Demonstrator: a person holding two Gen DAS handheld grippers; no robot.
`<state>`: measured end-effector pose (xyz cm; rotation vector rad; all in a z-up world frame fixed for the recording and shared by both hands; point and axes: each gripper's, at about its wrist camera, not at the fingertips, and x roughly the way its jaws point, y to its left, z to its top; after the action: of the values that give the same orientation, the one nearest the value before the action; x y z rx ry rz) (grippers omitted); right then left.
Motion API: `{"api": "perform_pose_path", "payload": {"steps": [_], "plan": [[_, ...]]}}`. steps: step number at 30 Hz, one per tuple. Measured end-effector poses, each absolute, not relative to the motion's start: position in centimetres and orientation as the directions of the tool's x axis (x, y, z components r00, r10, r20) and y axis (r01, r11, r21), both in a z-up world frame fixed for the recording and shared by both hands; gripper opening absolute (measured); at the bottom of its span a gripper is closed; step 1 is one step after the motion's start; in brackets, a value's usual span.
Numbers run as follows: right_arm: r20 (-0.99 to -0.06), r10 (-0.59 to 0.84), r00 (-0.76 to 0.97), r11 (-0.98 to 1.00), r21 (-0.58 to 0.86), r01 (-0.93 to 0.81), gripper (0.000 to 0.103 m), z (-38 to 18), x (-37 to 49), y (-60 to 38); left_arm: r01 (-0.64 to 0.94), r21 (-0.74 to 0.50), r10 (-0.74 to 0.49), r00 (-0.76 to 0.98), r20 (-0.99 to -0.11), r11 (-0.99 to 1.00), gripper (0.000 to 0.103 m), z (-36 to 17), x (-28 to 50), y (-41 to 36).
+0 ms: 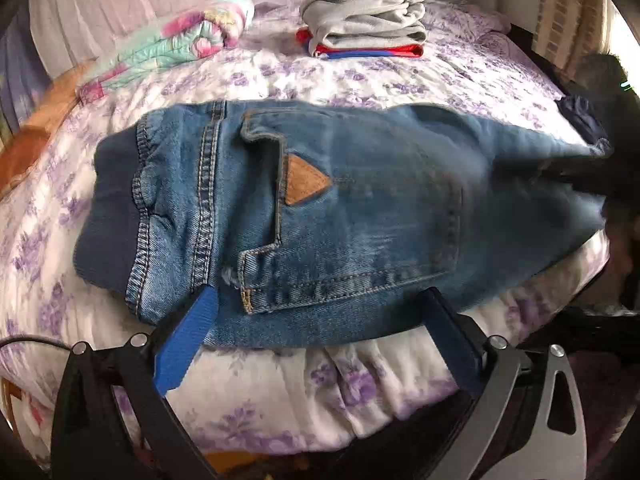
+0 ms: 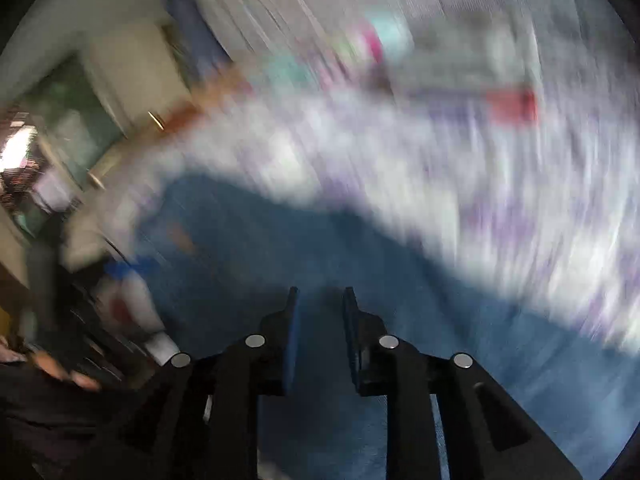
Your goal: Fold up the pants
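The bed (image 1: 360,80) carries my jeans (image 1: 340,208), lying flat across its near edge, waistband leftward. A folded stack (image 1: 364,24) sits behind. My left tongs (image 1: 316,312) gape wide at the jeans' hem; my right tongs (image 2: 320,304), blurred, stand slightly parted above denim.

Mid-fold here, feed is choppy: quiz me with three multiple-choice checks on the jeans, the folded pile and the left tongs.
1. Where does the folded pile sit relative to the jeans?
A. Beyond them on the bed
B. On top of them
C. On the floor

2. What colour is the triangular patch on the pocket?
A. White
B. Tan
C. Green

3. How are the left tongs?
A. Shut on the waistband
B. Shut on a sock
C. Open, at the jeans' near edge

Answers: 1 A, bedspread shows between them; 2 B, it is tan leather-like; 3 C, the fingers stand wide apart.
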<state>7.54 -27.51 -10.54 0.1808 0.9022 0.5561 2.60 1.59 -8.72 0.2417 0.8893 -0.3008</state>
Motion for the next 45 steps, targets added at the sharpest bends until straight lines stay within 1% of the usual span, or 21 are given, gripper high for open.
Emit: {"api": "perform_pose_path", "payload": {"steps": [1, 2, 3, 4, 6, 10, 12, 14, 16, 17, 18, 20, 21, 22, 23, 28, 33, 37, 42, 43, 45], "plan": [[-0.667, 0.535, 0.519, 0.845, 0.412, -0.341, 0.000, -10.1, 7.1, -29.3, 0.349, 0.113, -0.128, 0.599, -0.790, 0.930, 0.099, -8.5, 2.4, 1.1], [-0.636, 0.540, 0.551, 0.841, 0.440, -0.316, 0.006, -9.1, 6.2, -30.6, 0.344, 0.110, -0.129, 0.601, -0.789, 0.933, 0.098, -8.2, 2.3, 1.1], [-0.592, 0.539, 0.599, 0.838, 0.450, -0.309, 0.018, -7.7, 4.8, -32.1, 0.343, 0.083, -0.150, 0.602, -0.785, 0.936, 0.098, -7.5, 2.1, 1.4], [-0.543, 0.506, 0.670, 0.853, 0.429, -0.297, 0.039, -5.8, 2.6, -34.0, 0.345, 0.053, -0.178, 0.601, -0.779, 0.937, 0.098, -6.8, 2.1, 1.9], [-0.486, 0.363, 0.795, 0.915, 0.345, -0.208, 0.046, -3.3, -1.3, -37.9, 0.347, 0.002, -0.224, 0.609, -0.761, 0.938, 0.098, -5.3, 1.7, 2.4], [-0.544, -0.051, 0.837, 0.978, 0.143, 0.152, 0.046, -1.2, -6.6, -48.1, 0.376, -0.032, -0.273, 0.611, -0.743, 0.926, 0.098, -3.9, 1.9, 1.6], [-0.667, -0.021, 0.745, 0.966, 0.178, 0.187, 0.043, -3.4, -6.4, -52.1, 0.405, -0.053, -0.303, 0.584, -0.753, 0.913, 0.098, -4.3, 2.6, 0.3], [-0.769, 0.032, 0.638, 0.948, 0.226, 0.224, 0.004, -8.3, -4.5, -56.4, 0.426, -0.050, -0.303, 0.552, -0.777, 0.903, 0.098, -5.8, 3.7, -1.5], [-0.693, 0.116, 0.712, 0.921, 0.343, 0.183, 0.000, -9.2, -4.5, -59.2, 0.408, -0.008, -0.256, 0.560, -0.788, 0.913, 0.098, -7.4, 4.8, -2.7], [-0.664, 0.090, 0.743, 0.921, 0.340, 0.192, 0.000, -8.4, -4.7, -59.8, 0.404, 0.010, -0.244, 0.570, -0.784, 0.915, 0.098, -7.6, 4.9, -2.9], [-0.631, 0.067, 0.773, 0.915, 0.347, 0.204, 0.005, -7.4, -5.1, -60.2, 0.397, 0.031, -0.229, 0.588, -0.776, 0.917, 0.098, -7.9, 5.2, -3.2], [-0.546, 0.130, 0.828, 0.865, 0.470, 0.174, 0.007, -5.6, -7.2, -61.1, 0.389, 0.038, -0.220, 0.595, -0.773, 0.920, 0.098, -8.0, 5.7, -3.5], [-0.530, 0.128, 0.838, 0.856, 0.486, 0.176, 0.019, -5.1, -8.2, -61.0, 0.386, 0.031, -0.222, 0.592, -0.775, 0.922, 0.098, -7.9, 5.8, -3.4], [-0.530, 0.103, 0.842, 0.848, 0.489, 0.205, 0.038, -4.4, -9.7, -60.4, 0.387, 0.025, -0.227, 0.589, -0.775, 0.922, 0.098, -7.8, 5.7, -3.3], [-0.550, 0.074, 0.832, 0.843, 0.481, 0.243, 0.042, -4.4, -11.2, -59.8, 0.388, 0.021, -0.229, 0.587, -0.776, 0.921, 0.098, -7.7, 5.5, -3.0], [-0.584, 0.136, 0.800, 0.825, 0.515, 0.235, 0.042, -7.8, -13.6, -57.5, 0.341, -0.051, -0.257, 0.592, -0.764, 0.939, 0.097, -4.8, 3.7, 1.1], [-0.560, 0.178, 0.809, 0.812, 0.548, 0.200, 0.042, -9.8, -12.1, -55.8, 0.178, -0.148, -0.228, 0.637, -0.737, 0.973, 0.098, -1.3, 1.9, 9.4], [-0.571, 0.197, 0.797, 0.804, 0.559, 0.202, 0.043, -10.5, -10.8, -56.0, 0.101, -0.294, -0.294, 0.596, -0.747, 0.950, 0.098, -3.4, 1.9, 12.5], [-0.574, 0.205, 0.793, 0.794, 0.571, 0.208, 0.043, -10.7, -9.9, -55.7, 0.086, -0.335, -0.321, 0.583, -0.746, 0.938, 0.096, -5.6, 4.2, 10.6], [-0.574, 0.202, 0.793, 0.795, 0.569, 0.210, 0.043, -10.7, -9.9, -55.6, 0.067, -0.344, -0.316, 0.589, -0.744, 0.936, 0.092, -5.7, 4.8, 10.5], [-0.577, 0.195, 0.793, 0.800, 0.562, 0.212, 0.043, -10.7, -10.1, -55.4, 0.004, -0.359, -0.290, 0.597, -0.748, 0.933, 0.071, -5.6, 5.7, 11.1]]}}
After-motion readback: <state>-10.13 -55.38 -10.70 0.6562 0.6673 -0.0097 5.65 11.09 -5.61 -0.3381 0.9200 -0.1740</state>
